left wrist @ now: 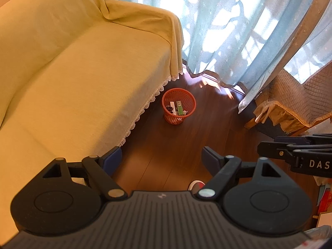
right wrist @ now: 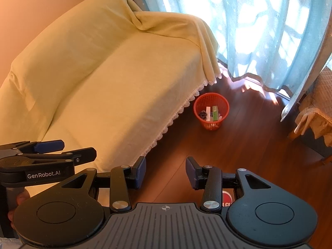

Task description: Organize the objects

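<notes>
An orange mesh basket stands on the wooden floor by the corner of the sofa. Inside it lie a green box, a white stick-like item and a small dark object. My left gripper is open and holds nothing, hanging above the floor well short of the basket. My right gripper is also open and holds nothing, at a similar distance. Each gripper shows at the edge of the other's view.
A sofa under a yellow cover with lace trim fills the left. Light blue curtains hang behind the basket. A chair with a quilted tan cover stands at the right. A shoe shows below.
</notes>
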